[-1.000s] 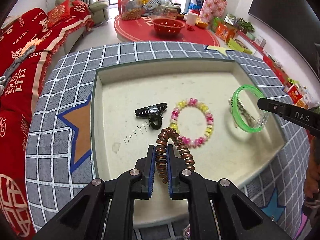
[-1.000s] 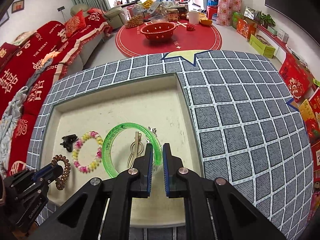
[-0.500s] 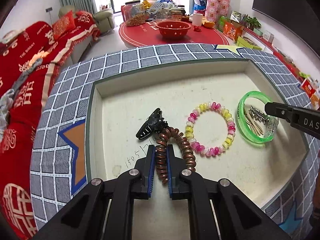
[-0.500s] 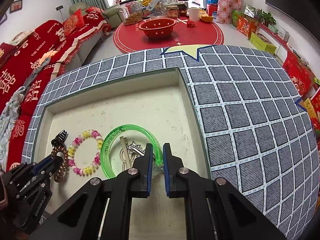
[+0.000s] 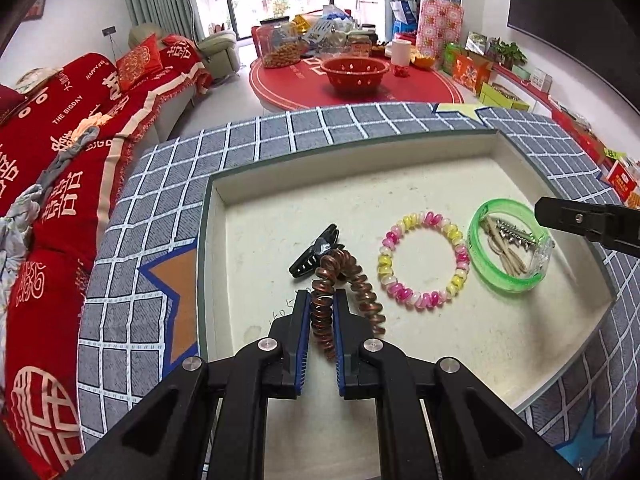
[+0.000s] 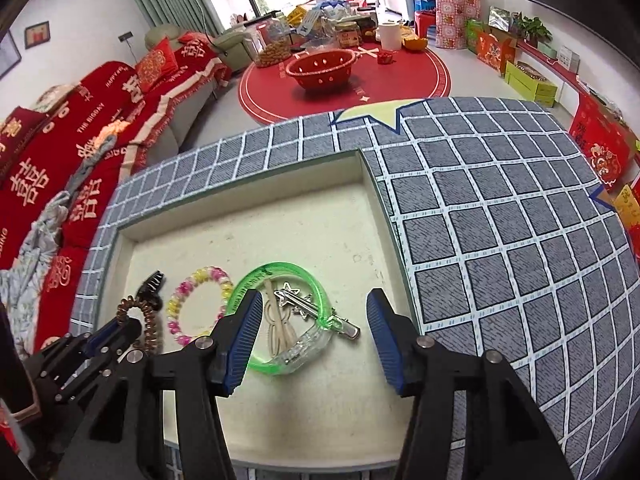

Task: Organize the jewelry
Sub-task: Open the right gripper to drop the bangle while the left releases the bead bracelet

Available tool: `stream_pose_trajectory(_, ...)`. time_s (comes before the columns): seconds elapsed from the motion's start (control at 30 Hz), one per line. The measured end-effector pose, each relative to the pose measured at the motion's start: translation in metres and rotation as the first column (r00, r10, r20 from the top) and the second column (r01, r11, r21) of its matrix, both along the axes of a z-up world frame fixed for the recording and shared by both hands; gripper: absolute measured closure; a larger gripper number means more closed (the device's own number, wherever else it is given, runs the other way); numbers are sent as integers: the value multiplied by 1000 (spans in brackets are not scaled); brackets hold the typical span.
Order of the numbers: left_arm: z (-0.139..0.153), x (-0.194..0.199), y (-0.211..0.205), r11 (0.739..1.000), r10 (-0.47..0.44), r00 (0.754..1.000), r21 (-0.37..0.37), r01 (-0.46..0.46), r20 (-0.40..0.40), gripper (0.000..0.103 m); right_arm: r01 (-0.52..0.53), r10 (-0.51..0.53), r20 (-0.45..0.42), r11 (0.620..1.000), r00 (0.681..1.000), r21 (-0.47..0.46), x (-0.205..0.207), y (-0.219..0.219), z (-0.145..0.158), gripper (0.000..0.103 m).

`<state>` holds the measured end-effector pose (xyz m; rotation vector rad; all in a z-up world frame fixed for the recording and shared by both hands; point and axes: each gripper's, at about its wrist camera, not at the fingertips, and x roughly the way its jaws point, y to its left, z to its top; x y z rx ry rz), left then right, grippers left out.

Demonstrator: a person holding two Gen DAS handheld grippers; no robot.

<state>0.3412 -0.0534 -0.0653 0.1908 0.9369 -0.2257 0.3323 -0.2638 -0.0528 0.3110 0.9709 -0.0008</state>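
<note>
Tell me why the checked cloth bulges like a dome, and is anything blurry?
Left wrist view: fisheye bends the checked cloth and tray rim; dark corners; the brown coil tie looks sharp. Right wrist view: same bulge; window glare at the top; the green bangle looks crisp; soft, even light.

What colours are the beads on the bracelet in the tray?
Pink, yellow and white on the beaded bracelet; clearest in the left wrist view.

The right hand-held gripper (image 6: 312,320) hangs wide open over a green bangle (image 6: 280,320) lying near the tray's (image 6: 248,208) right wall, hair clips (image 6: 304,304) inside it.
</note>
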Motion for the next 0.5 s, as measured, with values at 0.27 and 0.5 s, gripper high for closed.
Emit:
stream_pose_trajectory(0.27,3,-5,-6,1000,-5,998,1,4,57,0,2,-3,18,999,1000,44,-18,3,9,44)
stream_pose_trajectory(0.5,11,-12,-2,1000,25,996,0,-25,90,0,-12,10,39,998,999,65,-34,2,17,43)
